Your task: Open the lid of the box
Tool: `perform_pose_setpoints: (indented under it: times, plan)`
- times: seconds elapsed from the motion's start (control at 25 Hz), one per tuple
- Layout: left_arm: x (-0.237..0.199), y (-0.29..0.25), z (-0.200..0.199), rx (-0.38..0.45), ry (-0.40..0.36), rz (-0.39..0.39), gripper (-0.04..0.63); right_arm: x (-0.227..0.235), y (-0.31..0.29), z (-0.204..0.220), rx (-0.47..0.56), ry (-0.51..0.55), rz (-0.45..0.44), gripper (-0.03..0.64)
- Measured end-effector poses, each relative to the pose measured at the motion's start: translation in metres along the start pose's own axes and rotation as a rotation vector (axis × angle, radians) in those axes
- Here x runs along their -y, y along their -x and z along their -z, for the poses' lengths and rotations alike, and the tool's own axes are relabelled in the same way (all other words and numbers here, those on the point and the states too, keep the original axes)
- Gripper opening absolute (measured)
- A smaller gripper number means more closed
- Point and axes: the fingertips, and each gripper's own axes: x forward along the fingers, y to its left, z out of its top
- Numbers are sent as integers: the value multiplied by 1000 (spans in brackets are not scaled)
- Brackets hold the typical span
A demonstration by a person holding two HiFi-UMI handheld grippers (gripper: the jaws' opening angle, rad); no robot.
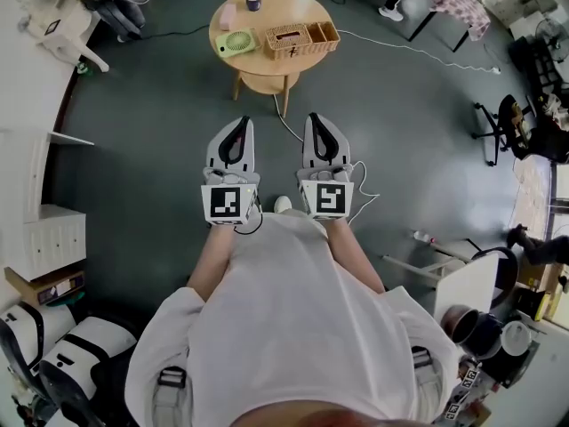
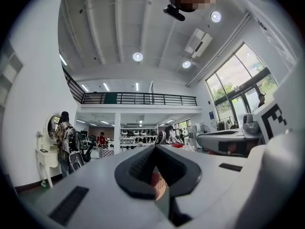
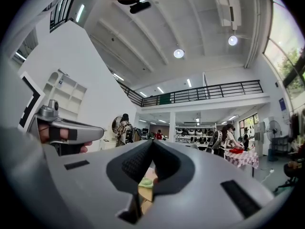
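Observation:
The box (image 1: 287,39) is a brown wicker one with its lid down. It stands on a small round wooden table (image 1: 267,3) at the far end of the head view, well ahead of both grippers. A slice of the box (image 2: 161,185) shows through the gap under the left jaws. My left gripper (image 1: 242,120) and right gripper (image 1: 316,116) are held side by side over the grey floor, level and pointing at the table. On both, the fingertips meet with nothing between them. The left gripper (image 2: 153,147) and right gripper (image 3: 152,141) look shut in their own views too.
On the table a green hand fan (image 1: 235,42), a pink item (image 1: 228,14) and a purple cup (image 1: 253,0) sit left of the box. A white cable (image 1: 418,52) crosses the floor. White shelves (image 1: 44,229) stand at left, an office chair (image 1: 507,123) at right. People stand far off.

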Motion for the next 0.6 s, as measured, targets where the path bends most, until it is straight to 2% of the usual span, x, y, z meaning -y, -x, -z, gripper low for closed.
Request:
perform_pose_setpoints:
  times: [0.12,0.32,0.6]
  plan:
    - [9,-5,1,-14,-14,-2,-3,14,-1,9,1,11,-8,-17]
    - [26,-15,7,-36,-14,-16,-3,40,-3,46,-75,-29,-26,-17]
    - [12,-42,31,-84,-9,-37,-3,60,-30,81,-135,-56,-26,-17]
